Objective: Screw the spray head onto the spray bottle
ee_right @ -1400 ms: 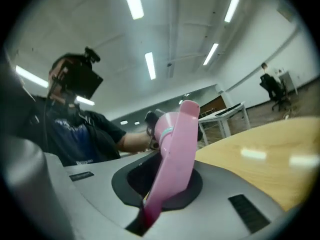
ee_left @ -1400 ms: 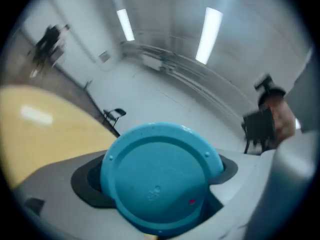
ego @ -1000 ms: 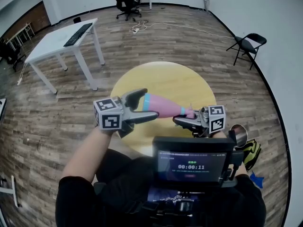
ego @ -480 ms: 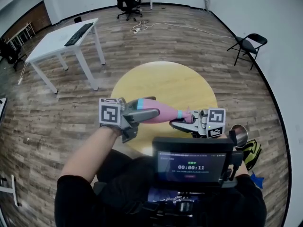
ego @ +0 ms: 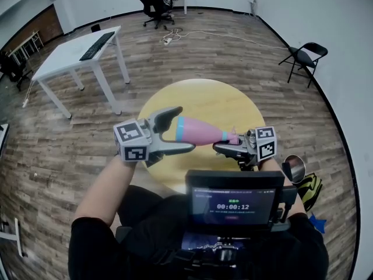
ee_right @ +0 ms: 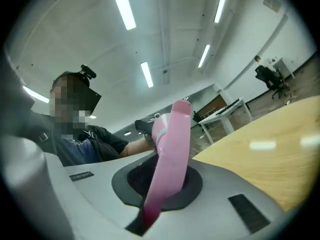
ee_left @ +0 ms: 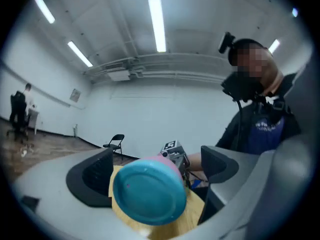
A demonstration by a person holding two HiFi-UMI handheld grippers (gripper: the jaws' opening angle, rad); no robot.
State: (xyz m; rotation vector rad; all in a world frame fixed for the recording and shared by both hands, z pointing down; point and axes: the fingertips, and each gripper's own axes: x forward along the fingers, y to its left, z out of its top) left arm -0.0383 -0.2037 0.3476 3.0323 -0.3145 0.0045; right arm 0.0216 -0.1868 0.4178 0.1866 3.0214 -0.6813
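Over the near edge of the round yellow table (ego: 204, 95) I hold the pink spray bottle (ego: 201, 131) level in the air, clear of the top. My left gripper (ego: 177, 132) has its jaws spread wide round the bottle's broad, teal-bottomed end, clamping it. My right gripper (ego: 224, 146) has its jaws nearly together, pinching the pink spray head (ee_right: 170, 149), which sits at the bottle's narrow neck.
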